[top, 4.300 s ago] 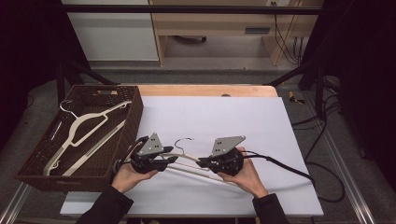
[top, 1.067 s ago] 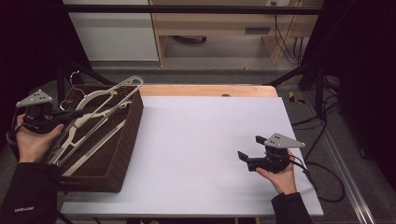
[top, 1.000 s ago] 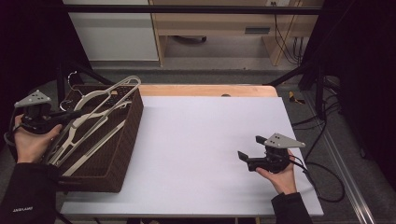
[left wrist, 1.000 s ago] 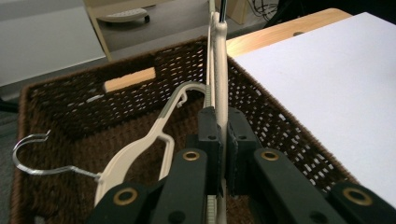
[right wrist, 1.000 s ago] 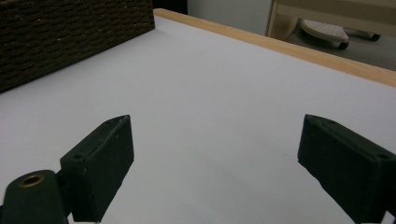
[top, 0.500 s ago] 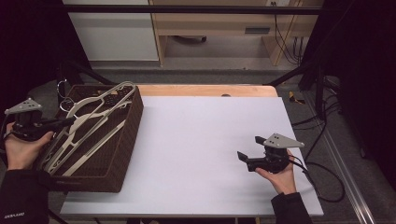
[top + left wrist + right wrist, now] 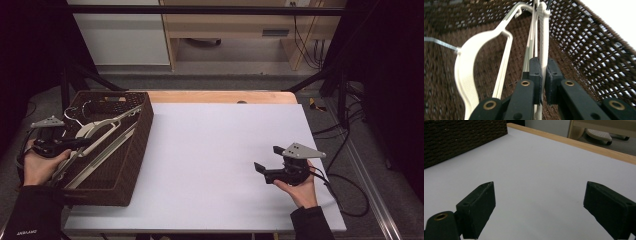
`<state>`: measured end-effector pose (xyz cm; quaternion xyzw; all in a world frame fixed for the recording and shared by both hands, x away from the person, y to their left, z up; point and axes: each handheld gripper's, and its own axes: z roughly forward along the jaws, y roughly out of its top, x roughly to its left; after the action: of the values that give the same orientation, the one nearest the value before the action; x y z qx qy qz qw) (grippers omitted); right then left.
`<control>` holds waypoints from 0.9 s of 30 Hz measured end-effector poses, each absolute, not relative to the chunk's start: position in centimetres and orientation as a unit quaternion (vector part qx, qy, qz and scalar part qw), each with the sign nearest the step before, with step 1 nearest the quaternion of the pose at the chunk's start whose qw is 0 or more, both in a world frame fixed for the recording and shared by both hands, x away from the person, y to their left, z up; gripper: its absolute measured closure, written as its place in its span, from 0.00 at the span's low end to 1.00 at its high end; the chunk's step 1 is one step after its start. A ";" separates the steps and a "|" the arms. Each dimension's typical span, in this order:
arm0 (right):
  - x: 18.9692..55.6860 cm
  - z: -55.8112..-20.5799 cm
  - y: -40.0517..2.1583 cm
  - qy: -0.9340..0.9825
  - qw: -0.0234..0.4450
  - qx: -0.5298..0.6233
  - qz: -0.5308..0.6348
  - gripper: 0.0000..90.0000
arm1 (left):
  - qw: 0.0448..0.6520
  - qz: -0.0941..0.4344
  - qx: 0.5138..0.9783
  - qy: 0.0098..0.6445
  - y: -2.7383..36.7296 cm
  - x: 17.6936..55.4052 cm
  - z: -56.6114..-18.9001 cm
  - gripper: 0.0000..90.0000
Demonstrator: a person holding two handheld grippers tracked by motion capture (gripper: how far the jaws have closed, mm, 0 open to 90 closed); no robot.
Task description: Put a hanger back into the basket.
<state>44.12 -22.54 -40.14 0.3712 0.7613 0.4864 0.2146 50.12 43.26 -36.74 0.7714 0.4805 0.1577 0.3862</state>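
Left hand-held gripper [image 7: 541, 75] clamped on white hanger [image 7: 543, 37] inside basket [image 7: 131, 165]; right hand-held gripper [image 7: 539, 205] wide open, empty.

White lettering marks the cuff of the person's left sleeve [image 7: 31, 232] in the high view, too small to read.
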 end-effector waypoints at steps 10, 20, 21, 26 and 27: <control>44.2 -40.2 -22.5 0.765 0.213 0.369 0.483 0.12 | 0.356 0.204 0.730 0.547 44.1 50.1 -37.3 0.83; 44.2 -40.3 -22.3 0.763 0.212 0.371 0.484 0.11 | 0.387 0.259 0.687 0.557 44.5 47.8 -36.4 0.65; 44.3 -40.3 -22.3 0.763 0.213 0.370 0.484 0.11 | 0.393 0.262 0.686 0.554 44.3 47.5 -36.2 0.63; 44.2 -40.4 -22.3 0.763 0.212 0.371 0.485 0.11 | 0.435 0.263 0.686 0.520 42.3 46.3 -35.9 0.54; 44.2 -40.4 -22.3 0.762 0.212 0.372 0.485 0.11 | 0.443 0.263 0.687 0.513 41.8 46.1 -35.8 0.51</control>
<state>44.23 -22.34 -40.36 0.3718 0.7624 0.4852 0.2121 46.11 41.76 -35.85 0.6867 0.5134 0.2626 0.4427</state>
